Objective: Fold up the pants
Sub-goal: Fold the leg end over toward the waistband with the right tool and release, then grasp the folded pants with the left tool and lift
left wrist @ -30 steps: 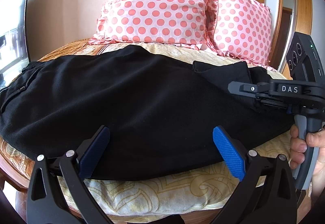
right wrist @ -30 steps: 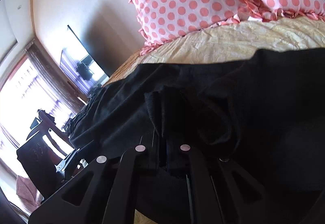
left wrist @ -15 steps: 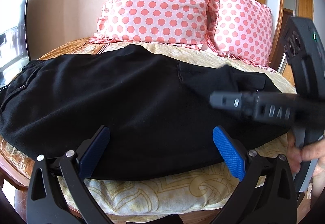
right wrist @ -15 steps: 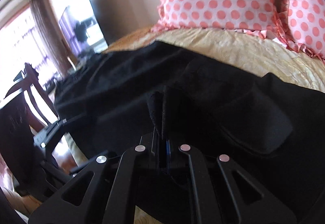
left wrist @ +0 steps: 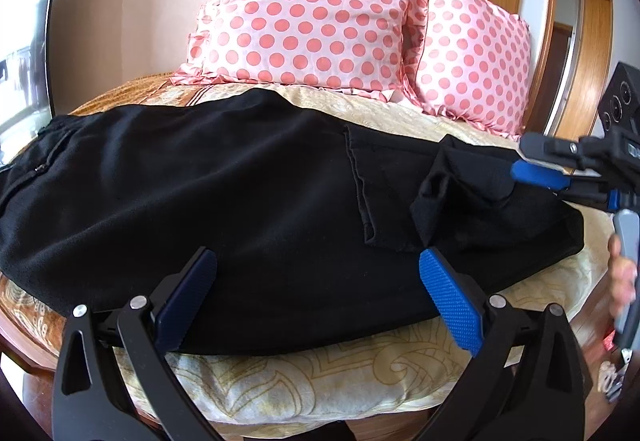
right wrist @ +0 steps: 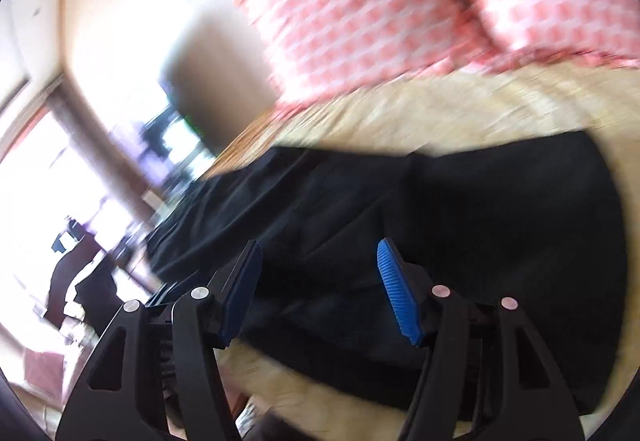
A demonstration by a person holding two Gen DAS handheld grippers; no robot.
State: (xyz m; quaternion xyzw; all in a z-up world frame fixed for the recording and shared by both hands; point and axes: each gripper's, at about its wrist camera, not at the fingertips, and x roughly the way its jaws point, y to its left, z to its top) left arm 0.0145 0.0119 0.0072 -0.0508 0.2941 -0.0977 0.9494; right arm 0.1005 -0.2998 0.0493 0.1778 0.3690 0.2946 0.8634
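Note:
Black pants (left wrist: 240, 193) lie lengthwise across a cream patterned bed, waist at the left. The leg ends are folded back over the legs, with the hem edge (left wrist: 360, 185) near the middle and a loose bunch of cloth (left wrist: 444, 193) at the right. My left gripper (left wrist: 320, 289) is open and empty over the pants' near edge. My right gripper (right wrist: 320, 285) is open and empty above the pants (right wrist: 440, 233); it also shows at the right edge of the left wrist view (left wrist: 540, 177), just clear of the bunched cloth. The right wrist view is motion-blurred.
Two pink polka-dot pillows (left wrist: 312, 9) lean against the wall at the head of the bed (left wrist: 280, 385). A wooden door frame (left wrist: 596, 21) stands at the right. A dark screen (left wrist: 36, 41) and a bright window (right wrist: 48, 177) are at the left.
My right gripper carried the leg ends leftward over the pants, then opened and let the cloth go, and has pulled back to the right. The left gripper has not moved.

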